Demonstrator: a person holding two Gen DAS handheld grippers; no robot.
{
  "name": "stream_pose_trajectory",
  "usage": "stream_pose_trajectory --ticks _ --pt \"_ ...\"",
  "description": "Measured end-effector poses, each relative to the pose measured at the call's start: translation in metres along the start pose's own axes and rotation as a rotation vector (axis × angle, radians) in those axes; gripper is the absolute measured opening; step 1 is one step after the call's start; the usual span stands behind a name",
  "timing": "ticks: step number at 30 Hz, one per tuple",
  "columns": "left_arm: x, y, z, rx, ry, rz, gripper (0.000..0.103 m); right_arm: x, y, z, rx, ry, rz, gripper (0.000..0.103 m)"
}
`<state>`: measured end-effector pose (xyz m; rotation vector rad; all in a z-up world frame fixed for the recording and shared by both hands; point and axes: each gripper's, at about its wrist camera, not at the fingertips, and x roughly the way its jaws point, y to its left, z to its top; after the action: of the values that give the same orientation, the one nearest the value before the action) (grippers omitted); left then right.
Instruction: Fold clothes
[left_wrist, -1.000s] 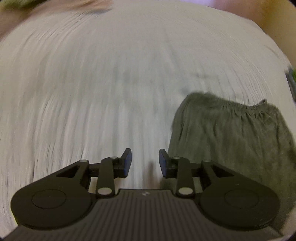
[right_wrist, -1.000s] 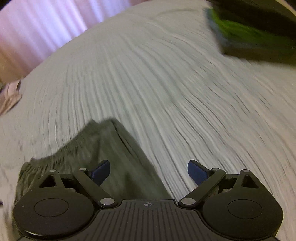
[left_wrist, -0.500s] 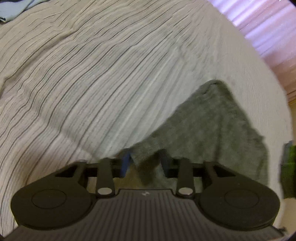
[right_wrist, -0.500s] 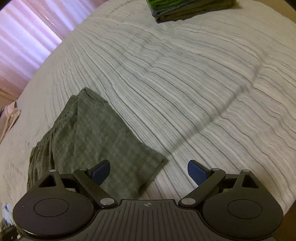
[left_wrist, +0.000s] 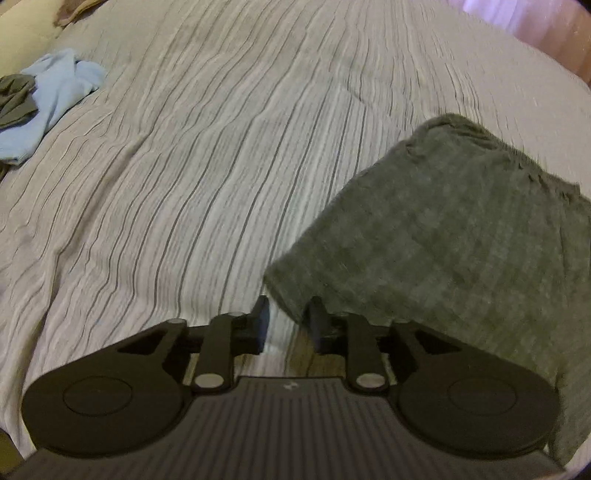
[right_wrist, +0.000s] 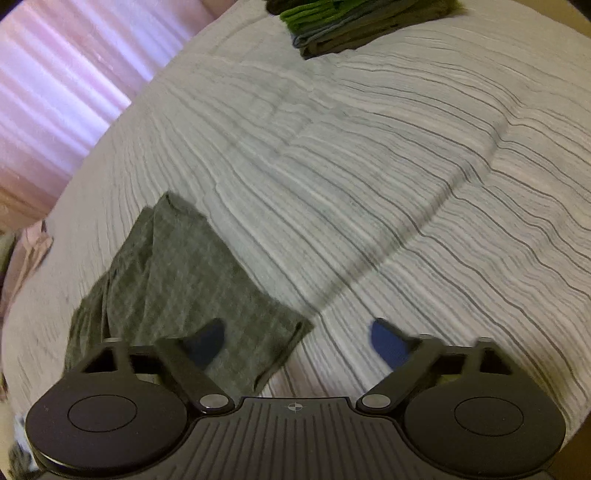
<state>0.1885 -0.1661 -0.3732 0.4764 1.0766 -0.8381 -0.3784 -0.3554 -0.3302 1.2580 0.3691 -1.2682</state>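
Bed: a striped, rumpled bedspread (left_wrist: 221, 177) fills both views and serves as the folding surface; a long crease runs across it in the right wrist view.

Garment in hand: grey-green checked shorts (left_wrist: 454, 236) lie flat near the bed's near edge, already doubled over, with the gathered waistband at the far end. They sit to the right of the left tool and to the left of the right tool, so between the two.

Finished pile: a stack of folded clothes (right_wrist: 354, 26), green and dark layers, rests at the far end of the bed, well apart from the shorts.

Waiting pile: a light blue garment (left_wrist: 51, 99) and a dark grey garment (left_wrist: 14, 99) lie crumpled together at the far left, unfolded.

Progress: I judge the task well under way, not finished. Several pieces are stacked, the shorts look partly folded, and at least two pieces remain.

Left gripper (left_wrist: 286, 317): fingers a narrow gap apart, with the near-left corner of the shorts lying at that gap; not clearly clamped, so I cannot tell whether it pinches the cloth.

Right gripper (right_wrist: 297, 339): spread wide, its left finger over the shorts' near-right corner, its right finger over bare bedspread, holding nothing.

Obstacles: nothing lies between the shorts and the stack; only the bedspread's wrinkles could snag a dragged edge.

Background: a pink curtain (right_wrist: 55, 92) hangs beyond the bed.
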Motion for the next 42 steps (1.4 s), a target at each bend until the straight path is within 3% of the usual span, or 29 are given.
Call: stream_pose_trajectory --ticks 3,5,9,11,16,21,23,24,26,27,30,32,34,36,37,38,40,41,42 --pt "-0.011 0.013 -0.008 -0.094 0.018 -0.025 0.025 0.009 -0.012 0.007 0.085 0.006 0.044 0.080" --pt "-0.018 0.018 -0.012 -0.126 0.028 -0.040 0.025 0.017 -0.019 0.009 0.135 0.023 0.082 0.065" --pt "-0.030 0.023 -0.020 -0.154 0.046 -0.082 0.025 0.033 -0.016 0.007 0.126 0.082 0.110 0.058" --pt "-0.033 0.022 -0.023 -0.161 0.059 -0.119 0.025 0.037 -0.009 0.004 0.072 0.115 0.101 0.002" --pt "-0.039 0.007 -0.030 -0.180 0.110 -0.245 0.025 0.021 -0.006 0.002 0.027 0.039 -0.001 0.001" --pt "-0.038 -0.016 -0.051 -0.188 0.194 -0.329 0.030 0.023 -0.003 -0.003 0.048 0.081 -0.101 0.002" --pt "-0.037 -0.025 -0.062 -0.190 0.225 -0.347 0.032 0.013 0.001 -0.010 0.075 0.082 -0.076 0.006" --pt "-0.036 -0.029 -0.065 -0.199 0.233 -0.357 0.033 0.008 0.003 -0.014 0.087 0.080 -0.059 0.012" --pt "-0.034 -0.036 -0.073 -0.218 0.248 -0.377 0.037 -0.003 0.008 -0.022 0.111 0.077 -0.027 0.075" --pt "-0.032 -0.040 -0.076 -0.227 0.256 -0.387 0.040 -0.008 0.011 -0.025 0.124 0.076 -0.010 0.076" --pt "-0.028 -0.051 -0.086 -0.251 0.280 -0.414 0.044 -0.007 0.019 -0.051 0.181 0.143 0.112 0.075" --pt "-0.023 -0.057 -0.089 -0.259 0.287 -0.405 0.044 0.005 0.022 -0.069 0.221 0.224 0.147 0.056" --pt "-0.018 -0.059 -0.089 -0.296 0.287 -0.407 0.044 0.021 0.023 -0.086 0.267 0.287 0.154 0.056" --pt "-0.015 -0.059 -0.089 -0.331 0.286 -0.409 0.045 0.028 0.023 -0.096 0.291 0.285 0.141 0.055" --pt "-0.012 -0.059 -0.089 -0.339 0.288 -0.405 0.045 0.029 0.024 -0.098 0.298 0.279 0.133 0.048" --pt "-0.010 -0.059 -0.089 -0.344 0.291 -0.401 0.042 0.031 0.025 -0.099 0.305 0.275 0.126 0.024" --pt "-0.008 -0.061 -0.091 -0.347 0.295 -0.405 0.031 0.034 0.025 -0.099 0.295 0.298 0.103 0.006" --pt "-0.007 -0.062 -0.092 -0.347 0.296 -0.409 0.009 0.034 0.025 -0.098 0.278 0.297 0.094 0.002" --pt "-0.007 -0.063 -0.093 -0.347 0.298 -0.413 0.000 0.030 0.024 -0.097 0.262 0.292 0.087 0.002"
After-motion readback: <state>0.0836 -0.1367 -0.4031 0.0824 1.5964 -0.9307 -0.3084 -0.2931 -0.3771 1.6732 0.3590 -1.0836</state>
